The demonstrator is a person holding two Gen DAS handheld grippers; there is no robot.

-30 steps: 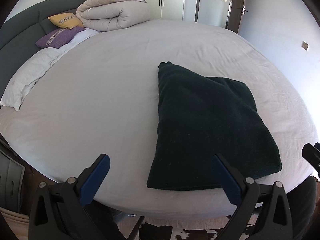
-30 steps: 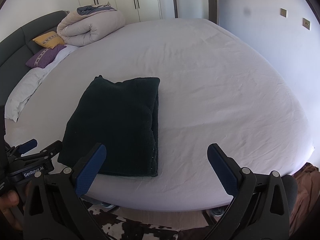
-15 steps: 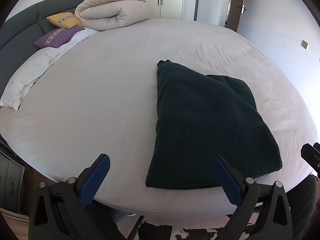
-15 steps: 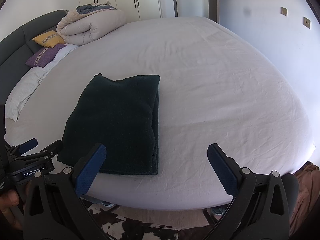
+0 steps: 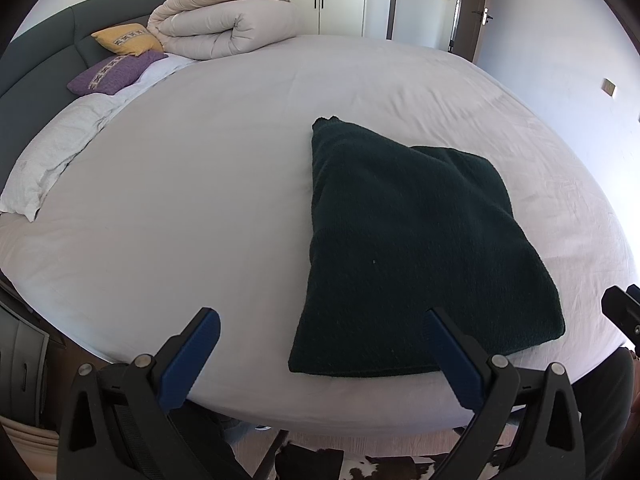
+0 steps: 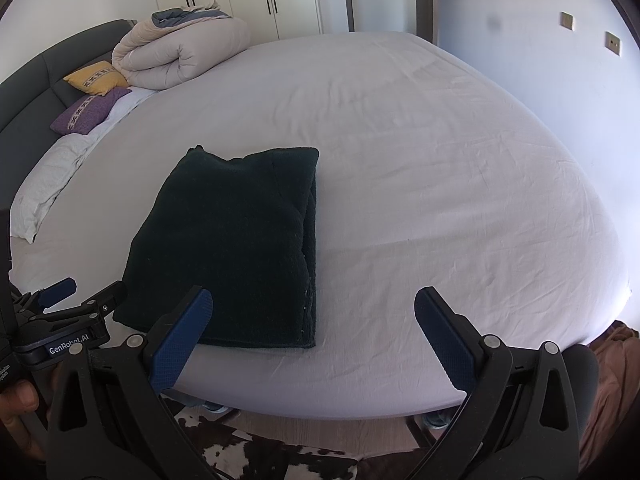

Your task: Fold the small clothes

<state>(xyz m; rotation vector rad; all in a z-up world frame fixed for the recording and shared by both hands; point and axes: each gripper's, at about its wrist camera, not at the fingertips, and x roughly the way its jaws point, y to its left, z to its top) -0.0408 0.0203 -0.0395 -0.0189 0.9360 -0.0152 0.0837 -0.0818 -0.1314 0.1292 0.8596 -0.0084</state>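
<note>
One dark garment (image 6: pixel 236 248) lies folded on the bed (image 6: pixel 440 200) just ahead of both spread, empty jaws; folding looks done, nothing else visible.

Label, white on black: "GenRobot.AI", on body of left gripper (image 6: pixel 82 294), rt wrist view. No other legible txt.

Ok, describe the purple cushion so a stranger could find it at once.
Start at the dark grey padded headboard behind the white-sheeted bed. Against it lean two knitted cushions beside the rolled beige duvet. The purple cushion is the lower, nearer one; its neighbour is yellow.
</note>
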